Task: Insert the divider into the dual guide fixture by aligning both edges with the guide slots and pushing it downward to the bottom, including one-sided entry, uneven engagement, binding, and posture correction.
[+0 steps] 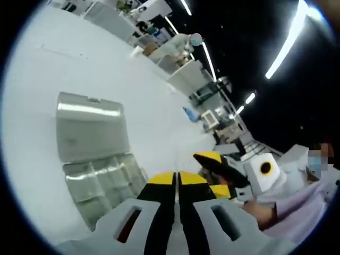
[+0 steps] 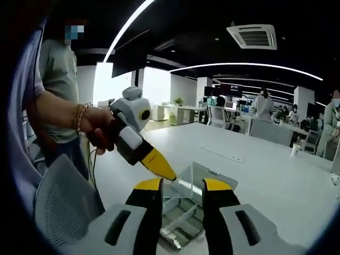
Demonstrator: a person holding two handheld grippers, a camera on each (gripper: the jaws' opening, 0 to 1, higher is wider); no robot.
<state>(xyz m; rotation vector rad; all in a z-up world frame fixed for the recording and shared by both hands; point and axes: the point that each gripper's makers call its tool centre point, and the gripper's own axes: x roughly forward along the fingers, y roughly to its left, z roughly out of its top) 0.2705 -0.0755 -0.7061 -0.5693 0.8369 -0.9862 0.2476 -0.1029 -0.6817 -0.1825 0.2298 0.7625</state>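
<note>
A clear plastic compartment box [image 1: 98, 183] lies on the white table with its lid [image 1: 90, 125] folded open behind it. Thin walls split its inside into cells; I cannot pick out a loose divider. My left gripper [image 1: 177, 179] hovers beside the box with its yellow-tipped jaws pressed together and nothing between them. In the right gripper view a hand holds this same left gripper [image 2: 162, 169] above the box [image 2: 183, 220]. My right gripper [image 2: 183, 186] is open, its jaws framing the box below. The right gripper [image 1: 215, 172] also enters the left gripper view from the right.
The white table [image 2: 265, 175] stretches far to the right. A person [image 2: 58, 85] stands close on the left, by a grey mesh chair back [image 2: 64, 199]. More desks, chairs and people [image 2: 263, 106] fill the office behind.
</note>
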